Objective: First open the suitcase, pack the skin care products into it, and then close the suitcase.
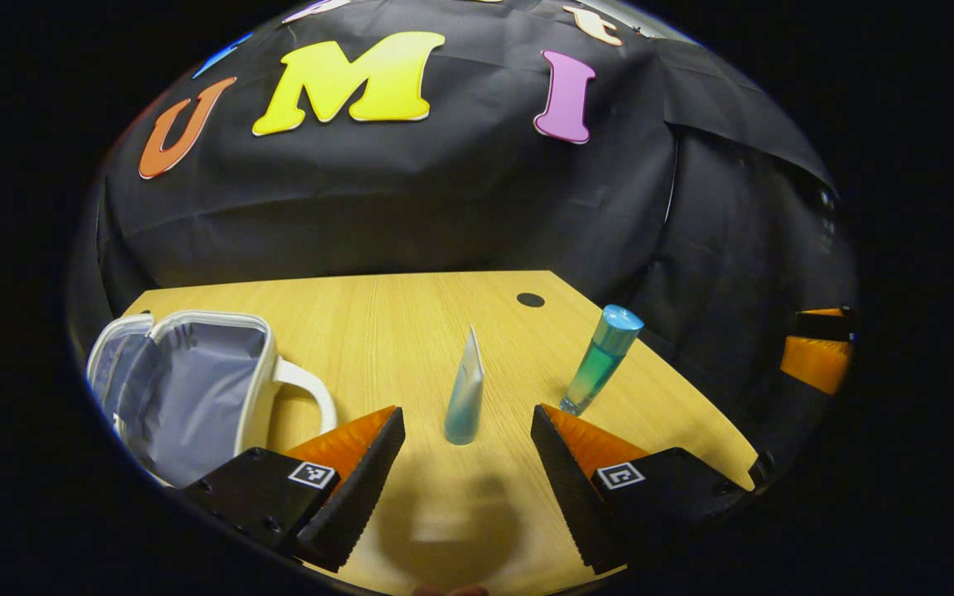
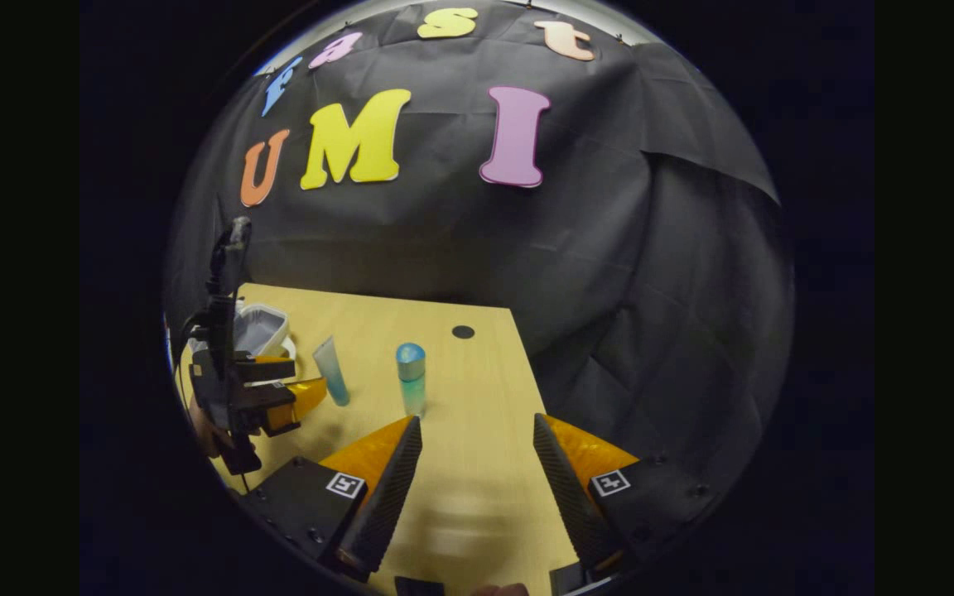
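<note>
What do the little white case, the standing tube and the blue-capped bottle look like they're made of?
The case looks like soft fabric or faux leather: white trim, a loop handle, and a grey lining that folds and sags. The tube seems to be matte, squeezable plastic, flattened to a crimped top. The bottle looks like clear glossy plastic, possibly glass: greenish liquid shows through under an opaque blue cap.

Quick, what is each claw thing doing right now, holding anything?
Left gripper: open, holding nothing, the tube standing ahead between its fingers.
Right gripper: open, holding nothing.
</note>
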The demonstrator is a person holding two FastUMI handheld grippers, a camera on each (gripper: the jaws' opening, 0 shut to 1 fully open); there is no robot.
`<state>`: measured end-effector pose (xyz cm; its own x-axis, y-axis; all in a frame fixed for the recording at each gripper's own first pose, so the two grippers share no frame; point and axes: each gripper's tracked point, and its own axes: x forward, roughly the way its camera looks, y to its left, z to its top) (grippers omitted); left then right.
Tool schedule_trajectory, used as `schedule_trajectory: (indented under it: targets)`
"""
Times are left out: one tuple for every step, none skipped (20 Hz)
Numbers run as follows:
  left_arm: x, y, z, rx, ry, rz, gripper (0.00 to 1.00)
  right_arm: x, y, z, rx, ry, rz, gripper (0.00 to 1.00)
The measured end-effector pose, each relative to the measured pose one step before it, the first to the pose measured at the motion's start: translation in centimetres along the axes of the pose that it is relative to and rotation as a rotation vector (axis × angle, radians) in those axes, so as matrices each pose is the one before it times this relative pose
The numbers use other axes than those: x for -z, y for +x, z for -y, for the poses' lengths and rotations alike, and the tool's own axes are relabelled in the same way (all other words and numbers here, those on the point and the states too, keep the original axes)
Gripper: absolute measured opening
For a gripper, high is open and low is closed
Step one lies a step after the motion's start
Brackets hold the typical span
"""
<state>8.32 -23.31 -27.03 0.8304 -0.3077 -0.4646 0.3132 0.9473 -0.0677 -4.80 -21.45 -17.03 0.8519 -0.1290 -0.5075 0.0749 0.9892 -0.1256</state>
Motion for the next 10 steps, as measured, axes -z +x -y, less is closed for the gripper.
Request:
schedule_trajectory:
  targets:
    - [0.678,1.013,-0.039,-0.00111,-0.0054,-0.01574,0.98,0.294,0.125,0.325,0.00565,0.00656,-0.01232,0.8]
    - [0.541,0.879,-0.139,-0.00728,-0.00874,-0.01418,0.98,0.398,0.224,0.364,0.00396,0.00319,-0.00914,0.81]
    - [0.617,0.808,-0.236,-0.00824,-0.00733,-0.01819,0.98,0.439,0.217,0.226,0.00255,-0.00121,-0.01069,0.8]
    - [0.486,0.671,-0.352,-0.01377,-0.00397,-0.01442,0.99,0.507,0.135,0.22,0.00097,0.00064,-0.01069,0.81]
    - [0.226,0.637,-0.294,-0.00926,-0.00481,-0.01002,0.98,0.29,0.148,0.177,0.00028,0.00268,-0.01025,0.81]
    - [0.264,0.654,-0.173,-0.00253,-0.00371,-0.01038,0.98,0.139,0.181,0.126,0.00087,0.00337,-0.0068,0.81]
    - [0.301,0.555,-0.065,-0.00308,-0.00031,-0.01251,0.98,0.148,0.255,0.057,-0.00034,0.0033,-0.00304,0.81]
    - [0.173,0.561,-0.161,-0.0052,0.0029,-0.01257,0.97,-0.025,0.268,-0.051,-0.0009,0.00035,-0.00181,0.8]
    - [0.164,0.403,-0.098,-0.00389,0.00321,-0.00789,0.95,0.062,0.043,-0.142,-0.00349,0.00034,-0.00097,0.8]
    - [0.114,0.181,0.048,0.00292,0.00195,-0.00408,0.93,-0.004,0.059,0.021,-0.00241,-0.00104,0.00109,0.8]
